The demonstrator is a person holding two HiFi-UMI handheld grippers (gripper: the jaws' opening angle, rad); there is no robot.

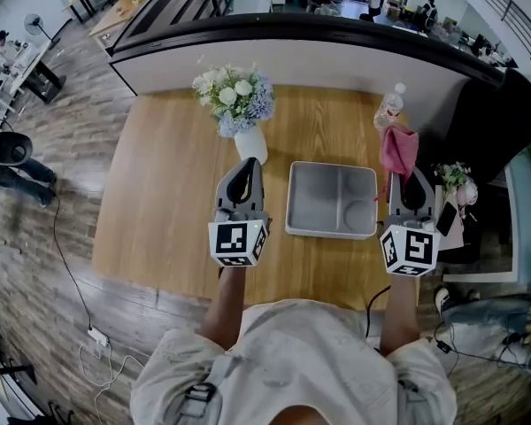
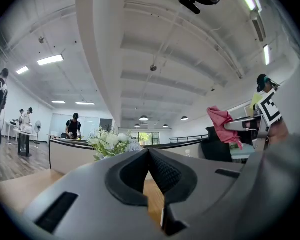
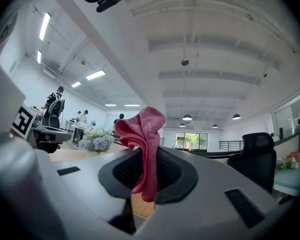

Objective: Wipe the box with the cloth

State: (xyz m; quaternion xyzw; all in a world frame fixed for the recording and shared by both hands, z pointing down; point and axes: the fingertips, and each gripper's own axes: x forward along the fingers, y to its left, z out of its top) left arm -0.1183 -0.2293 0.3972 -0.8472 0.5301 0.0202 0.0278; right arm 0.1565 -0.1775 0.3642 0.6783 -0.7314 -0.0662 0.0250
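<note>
While the wooden table lies bare toward its left edge, the grey box sits open-topped near the near edge, between both grippers and touching neither. The right gripper, just off the box's right rim, pinches the pink cloth, which is bunched above its fingertips. The left gripper has its jaws pressed together on nothing. A flower vase stands beyond the left gripper.
</note>
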